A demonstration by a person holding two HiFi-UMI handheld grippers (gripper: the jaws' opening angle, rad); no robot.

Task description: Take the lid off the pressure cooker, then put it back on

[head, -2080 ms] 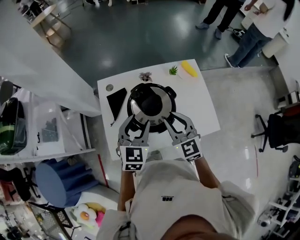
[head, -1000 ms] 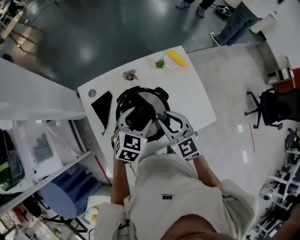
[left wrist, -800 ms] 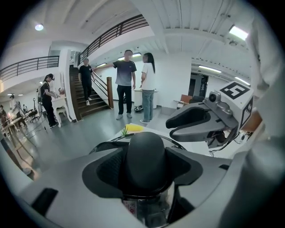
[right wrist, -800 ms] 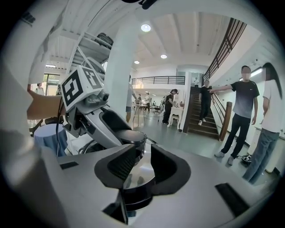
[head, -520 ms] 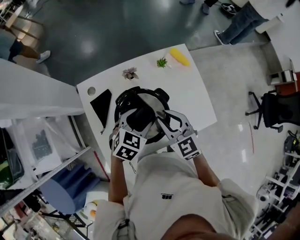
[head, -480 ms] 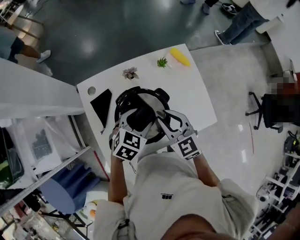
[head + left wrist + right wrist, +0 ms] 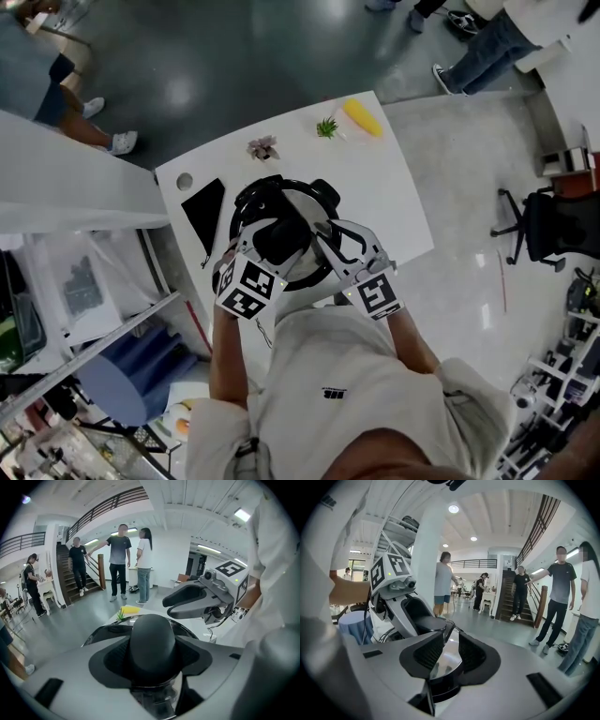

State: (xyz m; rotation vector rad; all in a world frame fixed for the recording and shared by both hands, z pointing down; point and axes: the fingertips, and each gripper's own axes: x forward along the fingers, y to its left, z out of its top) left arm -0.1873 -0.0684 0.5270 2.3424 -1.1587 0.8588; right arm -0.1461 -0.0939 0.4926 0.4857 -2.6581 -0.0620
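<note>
The steel pressure cooker [image 7: 298, 202] stands on the white table [image 7: 394, 206] with its lid on. The lid's black knob [image 7: 279, 236] sits in the middle. In the left gripper view the knob [image 7: 152, 639] fills the gap between the pads of my left gripper [image 7: 152, 656], whose jaws have just been closing and now press on it. In the head view the left gripper [image 7: 275, 242] reaches in from the near left. My right gripper [image 7: 325, 234] hovers over the lid's right side. Its jaws [image 7: 451, 644] stand a little apart, with only bare shiny lid [image 7: 449, 660] showing between them.
At the table's far edge lie a yellow object [image 7: 361, 117], a small green plant [image 7: 326, 127] and a dried flower [image 7: 262, 147]. A black triangular cloth [image 7: 204, 206] lies left of the cooker. Shelving [image 7: 66, 281] stands at the left, an office chair [image 7: 544, 225] at the right.
The left gripper has tilted, its marker cube swinging slightly left, and its jaws have drawn in around the knob. The right gripper has stayed in place. The cooker has not moved.
</note>
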